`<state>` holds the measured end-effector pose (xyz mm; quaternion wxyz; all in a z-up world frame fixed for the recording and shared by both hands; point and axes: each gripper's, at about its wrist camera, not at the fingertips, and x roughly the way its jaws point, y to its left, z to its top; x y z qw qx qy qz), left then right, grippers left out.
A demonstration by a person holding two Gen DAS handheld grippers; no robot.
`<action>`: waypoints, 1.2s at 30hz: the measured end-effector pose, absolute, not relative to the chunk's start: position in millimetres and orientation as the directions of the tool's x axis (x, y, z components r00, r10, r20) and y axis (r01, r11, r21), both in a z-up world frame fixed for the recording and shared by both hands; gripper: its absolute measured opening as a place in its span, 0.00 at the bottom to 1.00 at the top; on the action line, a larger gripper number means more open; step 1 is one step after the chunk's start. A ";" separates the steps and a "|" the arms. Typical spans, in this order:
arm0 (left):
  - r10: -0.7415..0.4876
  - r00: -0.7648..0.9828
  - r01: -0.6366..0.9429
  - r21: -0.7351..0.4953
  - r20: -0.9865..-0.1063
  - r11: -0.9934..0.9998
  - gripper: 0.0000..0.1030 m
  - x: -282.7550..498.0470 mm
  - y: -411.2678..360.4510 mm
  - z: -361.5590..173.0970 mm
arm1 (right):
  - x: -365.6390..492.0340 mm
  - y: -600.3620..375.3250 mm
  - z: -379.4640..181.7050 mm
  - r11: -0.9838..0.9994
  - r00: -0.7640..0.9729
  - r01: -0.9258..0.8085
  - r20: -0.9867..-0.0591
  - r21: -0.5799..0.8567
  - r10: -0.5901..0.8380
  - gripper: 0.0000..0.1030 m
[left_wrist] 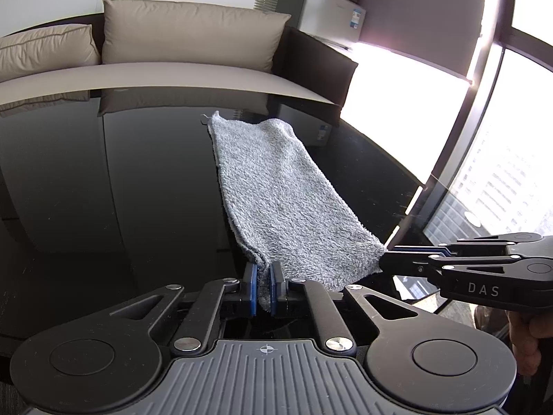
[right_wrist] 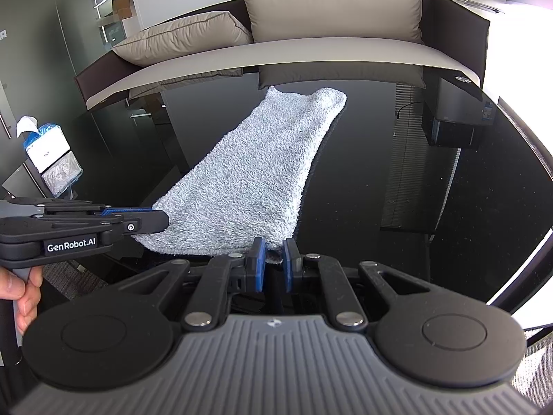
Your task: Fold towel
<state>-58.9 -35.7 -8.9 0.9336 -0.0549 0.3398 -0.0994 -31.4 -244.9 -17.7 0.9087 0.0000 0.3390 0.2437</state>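
in the left wrist view the left gripper [left_wrist: 263, 278] sits at bottom centre, its blue pads closed on the near left corner of the towel [left_wrist: 276, 190]. the grey towel runs from there up the middle of the frame, its far end lying on the black table [left_wrist: 103, 173] and its near end lifted. at lower right the right gripper [left_wrist: 383, 259] pinches the other near corner.

in the right wrist view the left gripper [right_wrist: 162, 219] enters from the left edge, clamped on its corner; the towel [right_wrist: 255, 169] fills the centre; the right gripper [right_wrist: 274, 254] at bottom centre is shut on its corner.

judging from this, the fold comes next: carry both corners forward together, level and evenly spaced, keeping the near edge taut so it lands square on the far edge. uneven travel would probably skew the fold.
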 end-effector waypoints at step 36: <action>-0.220 0.808 0.123 -0.208 -0.546 0.970 0.05 -11.2 -26.1 22.3 | -1.3 -252.4 19.5 0.888 0.768 -0.421 -0.450 0.183 0.456 0.03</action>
